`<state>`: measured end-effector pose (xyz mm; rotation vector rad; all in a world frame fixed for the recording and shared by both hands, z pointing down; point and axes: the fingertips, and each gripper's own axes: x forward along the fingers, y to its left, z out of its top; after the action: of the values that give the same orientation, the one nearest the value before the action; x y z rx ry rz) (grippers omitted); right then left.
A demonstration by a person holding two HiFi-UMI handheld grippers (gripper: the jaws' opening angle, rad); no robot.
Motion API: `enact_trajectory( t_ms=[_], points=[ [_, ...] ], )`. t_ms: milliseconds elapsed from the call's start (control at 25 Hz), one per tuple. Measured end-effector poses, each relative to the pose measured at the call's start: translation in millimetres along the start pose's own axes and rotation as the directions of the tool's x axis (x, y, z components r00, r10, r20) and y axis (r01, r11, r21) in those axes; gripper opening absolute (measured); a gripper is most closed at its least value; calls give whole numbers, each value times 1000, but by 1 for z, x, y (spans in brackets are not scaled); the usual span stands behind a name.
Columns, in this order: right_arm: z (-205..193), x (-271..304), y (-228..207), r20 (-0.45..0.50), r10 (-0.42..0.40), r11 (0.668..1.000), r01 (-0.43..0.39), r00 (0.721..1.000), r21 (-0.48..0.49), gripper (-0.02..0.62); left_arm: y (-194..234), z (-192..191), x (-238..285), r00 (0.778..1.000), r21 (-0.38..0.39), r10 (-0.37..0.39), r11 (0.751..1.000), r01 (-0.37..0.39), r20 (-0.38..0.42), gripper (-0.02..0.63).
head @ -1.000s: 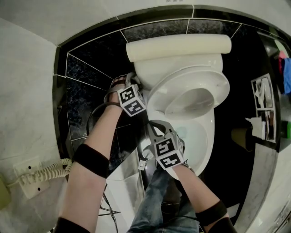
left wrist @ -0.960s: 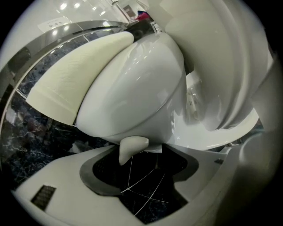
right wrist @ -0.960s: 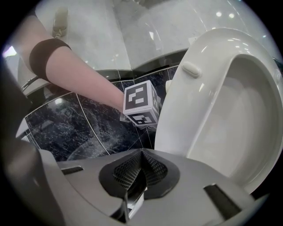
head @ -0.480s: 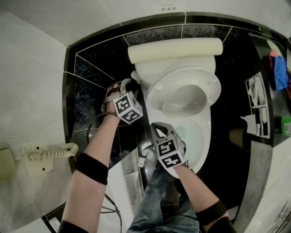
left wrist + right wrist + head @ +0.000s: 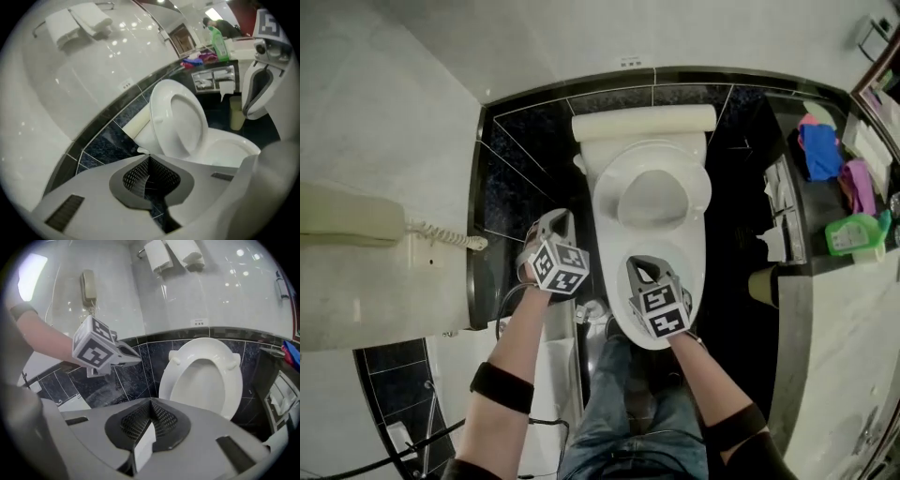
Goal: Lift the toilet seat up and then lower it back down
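Jaws pressed together on the left gripper [image 5: 149, 159], just closed, with nothing between them. Same on the right gripper [image 5: 151, 403]: shut tip to tip, empty. No hold on anything, and seemingly none needed.

At 12 o'clock from both grippers, the toilet seat [image 5: 204, 347]: raised, standing on edge, tipped back toward the tank [image 5: 642, 123] and the black tiles [image 5: 525, 141]. Looks tilted past upright, hence probably able to stand with no gripper on it. Below it, open and uncovered, the bowl [image 5: 229, 151].

In the head view, left gripper at about 9 o'clock of the bowl's front half, off to the side of it; right gripper at about 6 o'clock, over the front rim. Both apart from the seat, neither touching it. Both aimed forward and down toward it, likely to keep it in sight for the next reach.

Judged from this: 1 of 2 steps done, the lift; the lowering not yet begun. Calls for 1 gripper at the seat's top edge, either parted to catch the rim or closed to hook it forward. Worth easing it down all the way rather than releasing early: hard seat on a hard bowl, prone to slam.

Off at 3 o'clock, a green bottle [image 5: 851, 234] and cloths [image 5: 821, 150], well apart and of no concern.
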<state>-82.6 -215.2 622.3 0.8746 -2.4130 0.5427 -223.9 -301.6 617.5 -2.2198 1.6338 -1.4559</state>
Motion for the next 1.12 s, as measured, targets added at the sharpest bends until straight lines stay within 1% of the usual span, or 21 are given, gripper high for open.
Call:
enact_trajectory(
  t_ms=[80,160,200,320,480,680,720,800,920,1040,1120],
  points=[
    [-1,-36,-5,5,-16,1000,16,1000,5,12,-12,9,-41,1000,-113,4,994,-1,25,2],
    [0,-72,-13,15,-35,999,34,999,13,11,-25,21,-79,999,-219,2,976,9,50,1],
    [0,-91,-17,18,-44,999,43,999,18,11,-34,27,-97,998,-256,-3,967,18,60,2],
    [-13,-148,-24,27,-66,997,65,997,39,11,-63,42,-158,996,-334,-13,942,40,83,2],
    [-30,-217,-30,46,-87,993,83,995,84,11,-91,59,-235,994,-428,7,903,42,112,2],
    [-55,-281,-24,13,-99,992,98,995,77,9,-125,63,-302,993,-504,2,862,56,114,0],
    [-56,-290,-21,8,-102,992,101,995,78,9,-129,61,-311,994,-507,-2,860,58,111,2],
    [-61,-305,-15,2,-112,990,111,994,81,9,-131,55,-325,994,-498,-5,865,57,105,2],
    [-69,-323,-3,-2,-128,987,128,992,99,11,-134,50,-340,992,-498,-21,864,80,123,2],
    [-70,-328,10,4,-147,981,145,989,131,11,-128,42,-351,990,-513,-27,853,96,140,2],
    [-72,-329,12,1,-169,975,167,986,147,9,-125,37,-354,988,-501,-37,859,108,149,2]
  ],
)
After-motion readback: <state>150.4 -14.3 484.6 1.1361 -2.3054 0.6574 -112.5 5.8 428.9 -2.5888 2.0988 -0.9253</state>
